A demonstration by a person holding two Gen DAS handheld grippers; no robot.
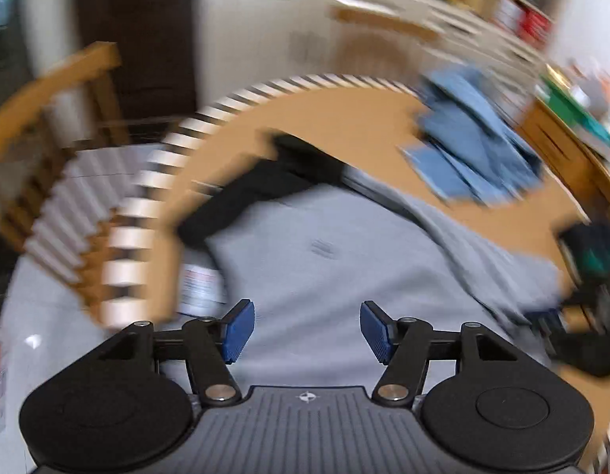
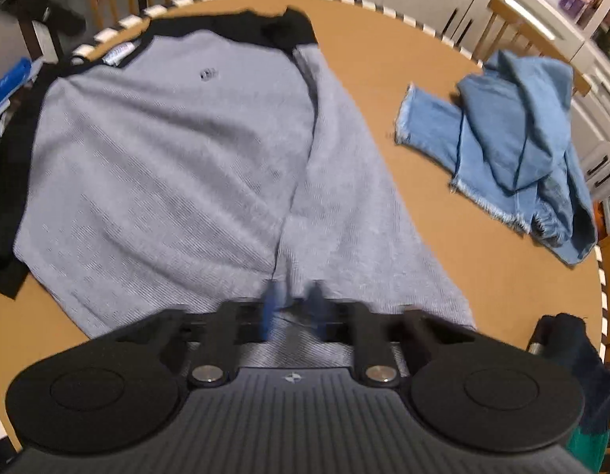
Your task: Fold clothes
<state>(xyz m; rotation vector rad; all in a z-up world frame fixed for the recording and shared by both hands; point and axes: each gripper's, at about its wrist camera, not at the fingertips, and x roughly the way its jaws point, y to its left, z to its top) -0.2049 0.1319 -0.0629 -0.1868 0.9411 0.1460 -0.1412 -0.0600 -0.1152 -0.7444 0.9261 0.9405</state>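
Note:
A grey shirt [image 2: 166,150] with black sleeves [image 2: 281,27] lies spread on the round brown table [image 2: 383,59], its right side folded over the middle. My right gripper [image 2: 295,304] sits at the shirt's near hem; its blue pads are blurred and close together with the grey cloth pinched between them. In the left wrist view the same grey shirt [image 1: 324,276] fills the middle, and my left gripper [image 1: 306,331] hangs above it, open, with nothing between its blue pads [image 1: 237,331]. That view is smeared by motion.
A crumpled pile of blue denim [image 2: 522,138] lies on the table's right side, apart from the shirt. A dark and teal cloth [image 2: 573,355] sits at the near right edge. Wooden chairs [image 1: 48,91] ring the table, with white cupboards behind.

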